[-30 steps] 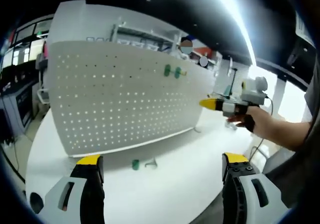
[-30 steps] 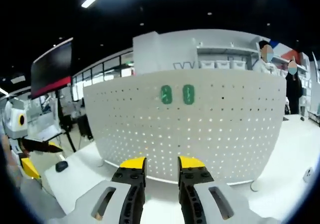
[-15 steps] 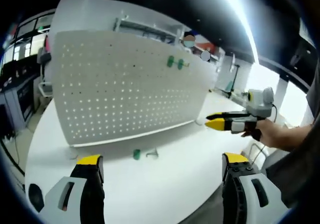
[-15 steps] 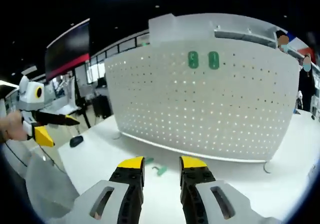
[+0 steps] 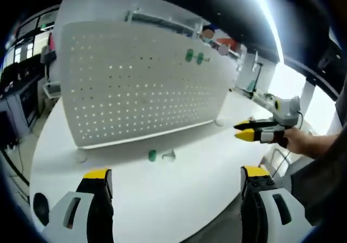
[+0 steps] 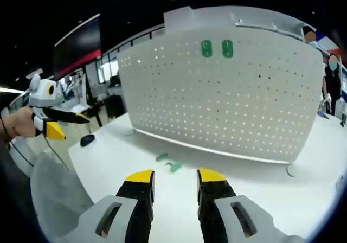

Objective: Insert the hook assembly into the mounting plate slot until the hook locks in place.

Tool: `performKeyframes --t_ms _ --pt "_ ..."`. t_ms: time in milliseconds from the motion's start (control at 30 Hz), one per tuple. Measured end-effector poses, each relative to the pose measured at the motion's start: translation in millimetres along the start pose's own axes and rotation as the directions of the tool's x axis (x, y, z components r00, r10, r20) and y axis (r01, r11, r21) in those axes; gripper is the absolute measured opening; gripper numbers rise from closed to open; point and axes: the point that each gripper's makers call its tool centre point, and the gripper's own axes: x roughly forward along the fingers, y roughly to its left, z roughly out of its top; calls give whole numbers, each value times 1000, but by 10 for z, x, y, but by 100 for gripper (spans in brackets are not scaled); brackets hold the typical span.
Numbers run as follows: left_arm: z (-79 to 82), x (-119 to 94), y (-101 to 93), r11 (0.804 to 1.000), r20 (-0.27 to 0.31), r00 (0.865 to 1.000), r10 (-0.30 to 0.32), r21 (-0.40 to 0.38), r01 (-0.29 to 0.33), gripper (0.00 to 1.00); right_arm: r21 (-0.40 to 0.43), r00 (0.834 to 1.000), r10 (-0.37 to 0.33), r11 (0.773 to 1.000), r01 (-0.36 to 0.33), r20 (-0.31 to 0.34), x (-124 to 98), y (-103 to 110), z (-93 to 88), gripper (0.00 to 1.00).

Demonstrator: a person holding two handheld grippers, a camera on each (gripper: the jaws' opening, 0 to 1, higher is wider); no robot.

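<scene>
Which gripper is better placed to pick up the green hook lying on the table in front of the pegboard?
Probably the right gripper: the green hook lies just ahead of its open, empty jaws. The left gripper is also open, but its hook sits farther ahead on the table.

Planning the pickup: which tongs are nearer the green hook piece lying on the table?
Hard to call; the right tongs look slightly nearer. The green hook piece lies just ahead of them; it sits farther beyond the left tongs.
</scene>
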Motion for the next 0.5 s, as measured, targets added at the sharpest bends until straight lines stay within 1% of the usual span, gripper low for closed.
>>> performKeyframes --t_ms 167,267,333,400,500 --pt "-46 -20 21 1000 -14 1000 3 -4 -3 100 -1 999 20 1000 -20 -37 -36 8 -112 30" --pt "-103 -9 36 1000 -28 1000 2 -26 -3 100 -4 998 35 999 -36 -57 -45 43 -194 30" --pt "-113 -11 19 1000 -31 1000 -1 -31 0 99 17 996 72 997 -71 -60 -52 115 -233 31" --pt "-125 -11 7 1000 -35 999 1 -26 -2 100 12 993 92 996 -92 -68 -56 176 -277 33" --pt "-167 -11 10 1000 -45 999 5 -20 -6 100 -6 988 118 993 -120 -102 -48 247 -371 37"
